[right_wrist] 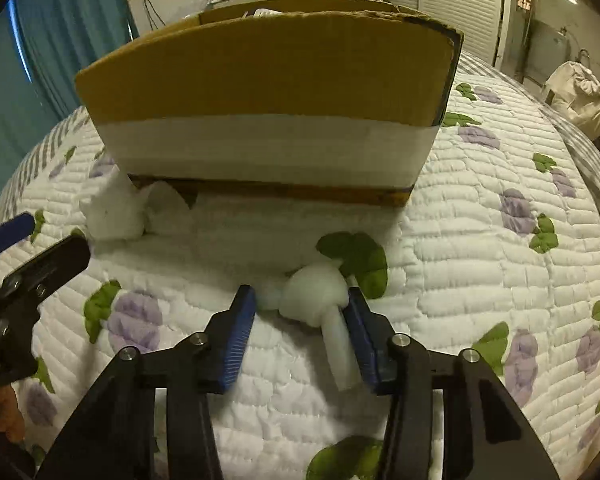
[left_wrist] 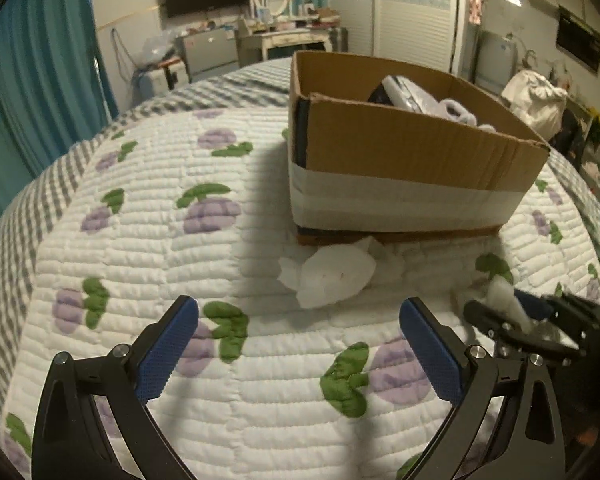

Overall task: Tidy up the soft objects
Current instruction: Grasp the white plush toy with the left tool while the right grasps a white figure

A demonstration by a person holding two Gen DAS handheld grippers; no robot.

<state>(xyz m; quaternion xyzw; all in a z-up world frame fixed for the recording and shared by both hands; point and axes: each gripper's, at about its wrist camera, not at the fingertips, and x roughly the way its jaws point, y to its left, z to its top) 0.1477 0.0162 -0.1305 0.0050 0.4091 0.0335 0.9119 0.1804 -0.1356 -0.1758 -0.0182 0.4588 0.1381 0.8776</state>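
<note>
A cardboard box [left_wrist: 412, 148] with a white band stands on the quilted bed and holds several soft items [left_wrist: 420, 100]; it also shows in the right wrist view [right_wrist: 268, 80]. A crumpled white tissue [left_wrist: 328, 276] lies in front of the box, ahead of my open, empty left gripper [left_wrist: 298, 344]; it also shows in the right wrist view [right_wrist: 116, 212]. My right gripper [right_wrist: 300, 320] is open around a white soft mushroom-shaped item [right_wrist: 320, 300] that lies on the quilt against the right finger. In the left wrist view the right gripper [left_wrist: 512, 312] is at the lower right.
The quilt [left_wrist: 140, 240] with purple and green print covers the bed. Teal curtains [left_wrist: 40, 60] hang at the left. A dresser [left_wrist: 284, 36], a TV and wardrobe doors stand behind. A white bag [left_wrist: 536, 100] sits at the right.
</note>
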